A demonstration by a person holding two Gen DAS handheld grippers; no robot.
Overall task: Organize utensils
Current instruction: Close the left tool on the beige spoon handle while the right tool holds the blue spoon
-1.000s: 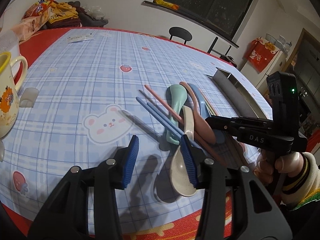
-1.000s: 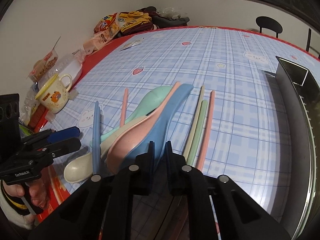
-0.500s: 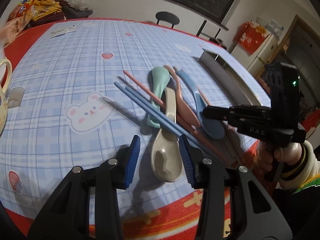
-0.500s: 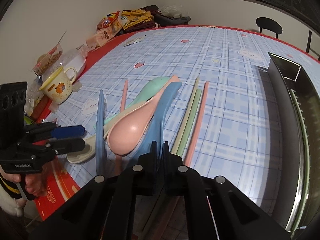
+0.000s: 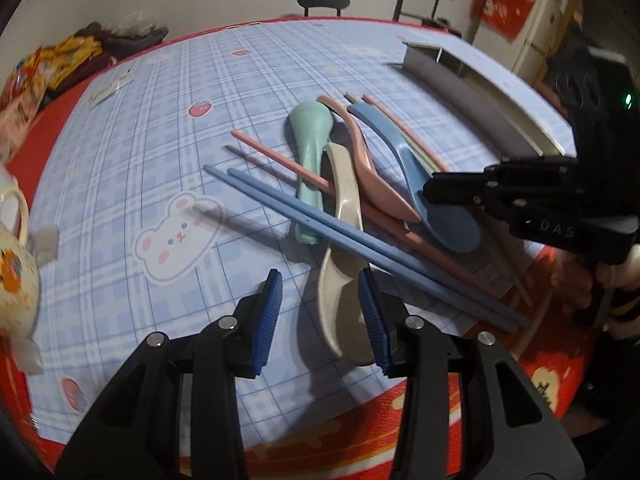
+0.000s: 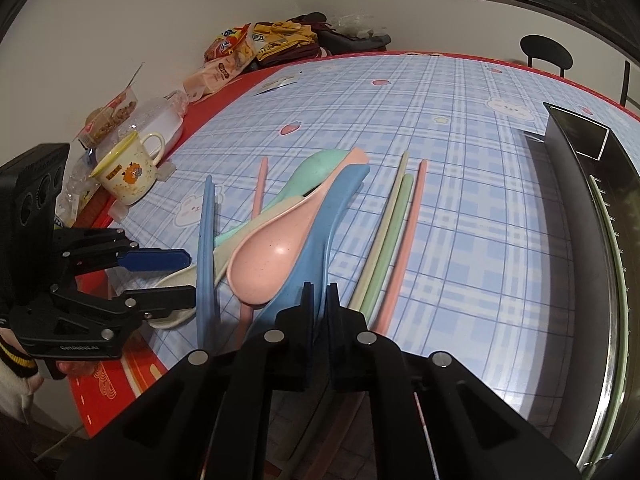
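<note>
Spoons and chopsticks lie piled at frame centre on our checked tablecloth (image 5: 168, 128). Our left gripper (image 5: 320, 316) stands spread around the beige spoon (image 5: 344, 280) bowl, low centre. Our right gripper (image 6: 319, 300) is clamped on the blue spoon (image 6: 324, 232), bottom centre.

Blue spoon (image 6: 328, 236) bowl hidden behind right tool (image 6: 318, 300); mug (image 5: 12, 264) cut by frame edge, blurred; tray (image 6: 592, 248) interior unreadable.
</note>
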